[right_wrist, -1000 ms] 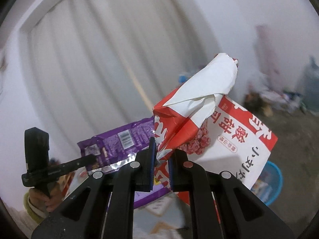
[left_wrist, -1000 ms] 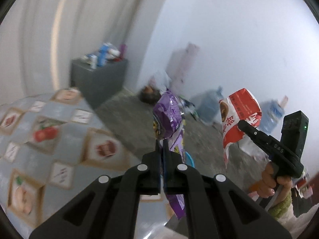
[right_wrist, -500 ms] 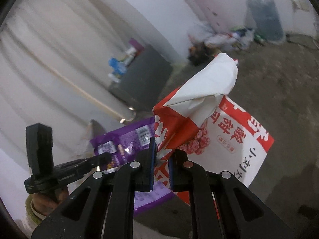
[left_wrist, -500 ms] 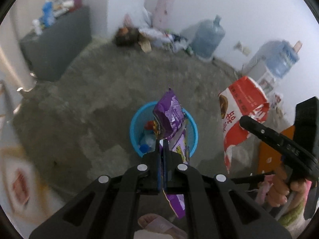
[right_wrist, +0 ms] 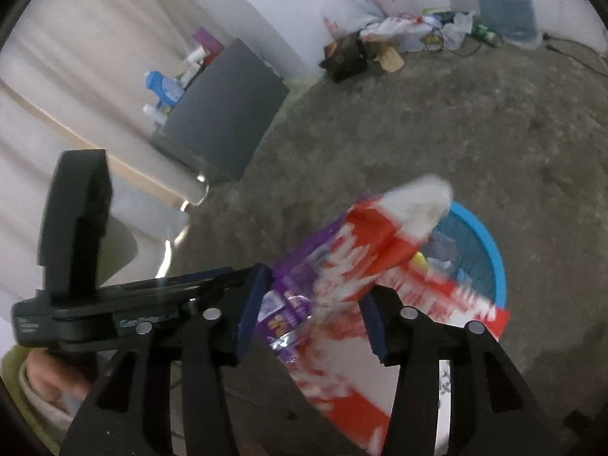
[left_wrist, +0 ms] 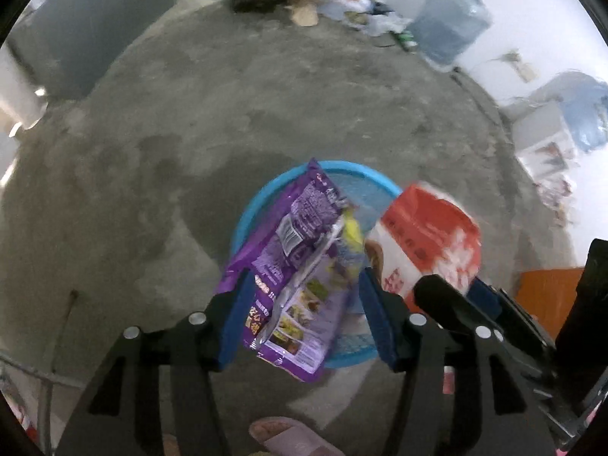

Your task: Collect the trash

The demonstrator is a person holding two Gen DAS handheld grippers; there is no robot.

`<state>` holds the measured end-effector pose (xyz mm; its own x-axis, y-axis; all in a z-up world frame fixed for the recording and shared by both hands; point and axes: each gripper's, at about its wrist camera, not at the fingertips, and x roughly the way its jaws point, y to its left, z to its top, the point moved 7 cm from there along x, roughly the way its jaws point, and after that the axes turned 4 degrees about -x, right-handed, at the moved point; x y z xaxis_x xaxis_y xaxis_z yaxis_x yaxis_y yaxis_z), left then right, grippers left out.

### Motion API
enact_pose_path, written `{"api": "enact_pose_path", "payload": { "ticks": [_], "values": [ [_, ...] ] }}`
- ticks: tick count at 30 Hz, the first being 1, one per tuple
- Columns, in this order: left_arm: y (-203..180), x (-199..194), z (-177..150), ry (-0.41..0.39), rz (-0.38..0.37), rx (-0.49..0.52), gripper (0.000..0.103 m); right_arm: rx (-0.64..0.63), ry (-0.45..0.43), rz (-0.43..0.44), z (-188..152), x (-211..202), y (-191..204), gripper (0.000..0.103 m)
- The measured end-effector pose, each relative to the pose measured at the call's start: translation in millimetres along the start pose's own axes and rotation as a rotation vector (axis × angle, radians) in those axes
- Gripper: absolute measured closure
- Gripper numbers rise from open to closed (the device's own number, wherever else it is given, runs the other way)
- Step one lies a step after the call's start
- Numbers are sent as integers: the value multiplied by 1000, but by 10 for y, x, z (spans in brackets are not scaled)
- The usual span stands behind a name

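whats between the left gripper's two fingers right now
In the left wrist view the purple snack bag hangs between the left gripper fingers, whose jaws have just been opening, above the blue bin.

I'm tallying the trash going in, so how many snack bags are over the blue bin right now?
2. The purple bag sits between the open left gripper fingers; the red bag is beside it, by the right gripper. Others may lie hidden inside the bin.

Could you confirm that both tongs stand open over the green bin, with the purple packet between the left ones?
Not quite: the bin is blue, as the left wrist view shows. Both the left tongs and right tongs have just been opening, and the purple packet sits between the left ones.
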<state>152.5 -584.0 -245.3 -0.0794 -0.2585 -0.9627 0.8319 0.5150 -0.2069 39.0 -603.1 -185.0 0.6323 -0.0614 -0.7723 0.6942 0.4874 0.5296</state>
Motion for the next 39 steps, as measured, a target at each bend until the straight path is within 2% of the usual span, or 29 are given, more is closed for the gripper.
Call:
{"api": "enact_pose_path", "payload": {
  "ticks": [3, 6, 11, 14, 16, 18, 21, 23, 26, 30, 34, 37, 39],
  "values": [
    [65, -109, 22, -25, -19, -29, 48, 24, -23, 44, 27, -102, -21, 51],
    [70, -296, 122, -98, 6, -20, 47, 25, -43, 66, 36, -260, -42, 48],
    [132, -884, 157, -220, -4, -44, 44, 39, -88, 74, 75, -475, -65, 47],
    [153, -1379, 97, -296, -40, -50, 43, -13, -120, 64, 27, -743, 47, 47],
    [186, -1764, -17, -366, -51, -39, 37, -56, -141, 50, -5, -865, 136, 44],
    [218, -2210, -230, -458, -27, -24, 33, -120, -167, 34, -73, -1090, 286, 40],
    [263, -2741, -653, -552, -1, -13, 22, -228, -209, 10, -168, -1352, 555, 33],
    [316, -3023, -998, -602, 6, -40, 13, -310, -234, -11, -247, -1508, 762, 26],
    [475, -3359, -1548, -677, 26, -131, 6, -413, -264, -23, -395, -1705, 1082, 16],
    [737, -3599, -2222, -741, 91, -276, 6, -514, -289, -26, -641, -1901, 1493, 8],
    [1006, -3668, -2889, -745, 180, -422, 6, -580, -270, -19, -901, -1975, 1842, 8],
    [1179, -3678, -3378, -745, 294, -534, 6, -644, -264, -33, -1127, -2018, 2101, 8],
    [1286, -3704, -3671, -754, 367, -585, 6, -701, -253, -88, -1295, -2005, 2261, 8]
  ]
}}
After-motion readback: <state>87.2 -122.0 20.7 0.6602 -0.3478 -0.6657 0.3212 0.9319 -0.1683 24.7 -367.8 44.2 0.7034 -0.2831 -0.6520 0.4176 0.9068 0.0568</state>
